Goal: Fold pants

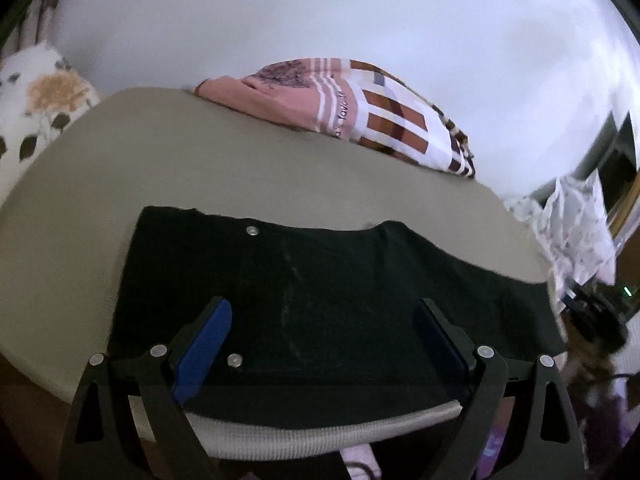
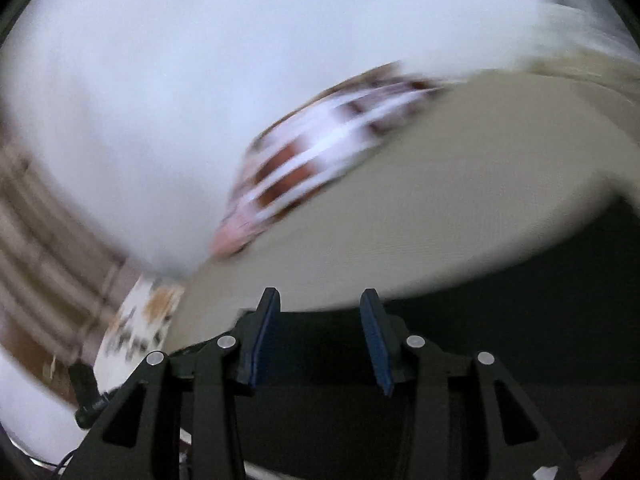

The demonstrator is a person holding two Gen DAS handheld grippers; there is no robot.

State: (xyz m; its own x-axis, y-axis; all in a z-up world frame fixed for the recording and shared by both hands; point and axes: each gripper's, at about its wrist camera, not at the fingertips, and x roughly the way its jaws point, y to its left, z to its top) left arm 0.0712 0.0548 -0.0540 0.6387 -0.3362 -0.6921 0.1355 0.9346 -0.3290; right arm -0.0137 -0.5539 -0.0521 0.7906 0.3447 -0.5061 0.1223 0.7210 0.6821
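Now pants (image 1: 320, 300) flat beneath both grippers; L (image 1: 322, 344) wide, R (image 2: 320, 340) half-open, empty.

The pants (image 1: 328, 300) are spread flat on the bed (image 1: 200, 168), along its near edge. In the left wrist view, the left tool (image 1: 324, 344) is held over the pants, with its fingers set wide apart and nothing between them. Behind the pants, at the far edge of the bed, a folded blanket (image 1: 360, 116) is laid against the wall (image 1: 320, 12). A pillow (image 1: 36, 100) is placed at the far left of the bed. To the right, off the bed, a cloth (image 1: 576, 224) is hung. In the right wrist view, the right tool (image 2: 320, 336) is held above the pants (image 2: 520, 320), with the blanket (image 2: 320, 152) behind it.
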